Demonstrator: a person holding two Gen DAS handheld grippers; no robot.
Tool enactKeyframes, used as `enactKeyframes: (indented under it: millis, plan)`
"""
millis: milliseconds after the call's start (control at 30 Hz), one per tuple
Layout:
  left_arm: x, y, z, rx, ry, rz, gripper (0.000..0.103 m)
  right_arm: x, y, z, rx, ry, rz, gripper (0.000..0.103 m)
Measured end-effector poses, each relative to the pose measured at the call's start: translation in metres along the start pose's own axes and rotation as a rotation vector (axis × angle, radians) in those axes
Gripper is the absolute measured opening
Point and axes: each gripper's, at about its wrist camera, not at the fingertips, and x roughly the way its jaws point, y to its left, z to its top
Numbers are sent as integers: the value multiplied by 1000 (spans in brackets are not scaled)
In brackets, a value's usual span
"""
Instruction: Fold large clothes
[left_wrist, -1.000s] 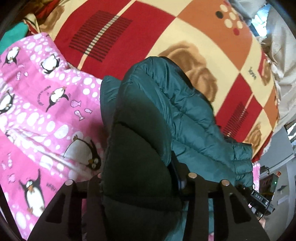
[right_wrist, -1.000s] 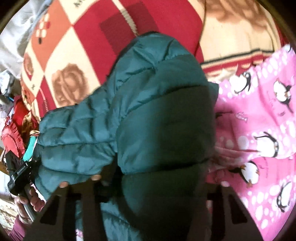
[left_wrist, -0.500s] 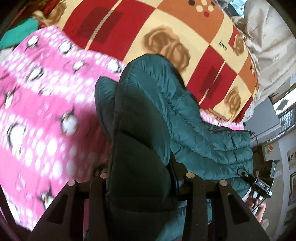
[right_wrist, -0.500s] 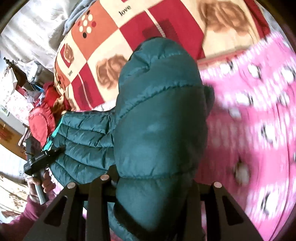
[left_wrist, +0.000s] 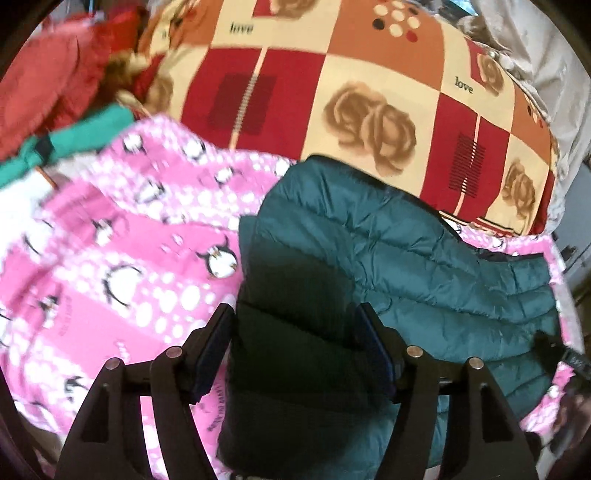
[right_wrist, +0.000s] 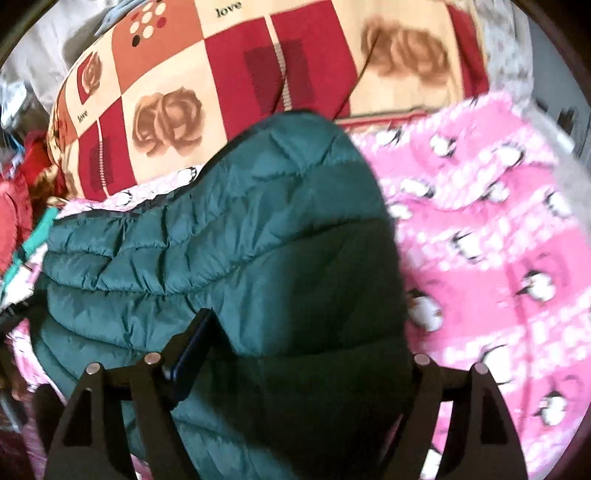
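A teal quilted puffer jacket (left_wrist: 406, 258) lies folded over on a pink penguin-print blanket (left_wrist: 110, 266). In the left wrist view my left gripper (left_wrist: 295, 332) has its jaws opening, and a dark fold of the jacket still fills the gap between the fingers (left_wrist: 214, 343). The right wrist view shows the same jacket (right_wrist: 221, 229), with my right gripper (right_wrist: 306, 350) also opening around a thick fold. Its left finger (right_wrist: 192, 347) stands clear of the cloth. Its right finger is mostly hidden behind the jacket.
Beyond the blanket lies a red, cream and orange quilt (left_wrist: 351, 92) with rose prints. Red and green clothes (left_wrist: 62, 96) are piled at the far left. Grey cloth (left_wrist: 554, 74) bunches at the far right. The pink blanket (right_wrist: 498, 240) spreads to the right of the jacket.
Both grippers were shut on folds of the jacket and have now spread their jaws. Both have moved back across the bed, and the jacket has come down flatter on the blanket.
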Motion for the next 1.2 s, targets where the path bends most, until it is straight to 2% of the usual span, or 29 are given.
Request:
enactKeyframes:
  millis: [100, 200, 333, 467, 667, 767, 1000, 1133, 1200]
  plan:
    - [-11, -11, 1, 25, -34, 21, 38, -16, 3, 0, -19, -45, -82, 83]
    - [-21, -17, -2, 41, -56, 42, 38, -34, 1, 1, -26, -94, -100, 83]
    - [-26, -36, -7, 84, -78, 69, 38, -49, 8, 1, -25, -126, -50, 86]
    - [-28, -51, -13, 99, -73, 56, 38, -56, 29, -5, -38, -142, 3, 87]
    - [-32, -72, -25, 132, -73, 44, 38, -53, 58, -22, -65, -138, 35, 88]
    - [-35, -77, -29, 120, -72, 21, 38, -49, 67, -29, -75, -122, 42, 91]
    - [-40, -88, -39, 129, -89, 21, 38, -51, 84, -40, -78, -123, 76, 92]
    - [-44, -92, -43, 143, -112, 40, 38, -49, 94, -45, -78, -117, 100, 92]
    - [-48, -95, -46, 154, -143, 99, 38, -49, 98, -47, -80, -115, 113, 93]
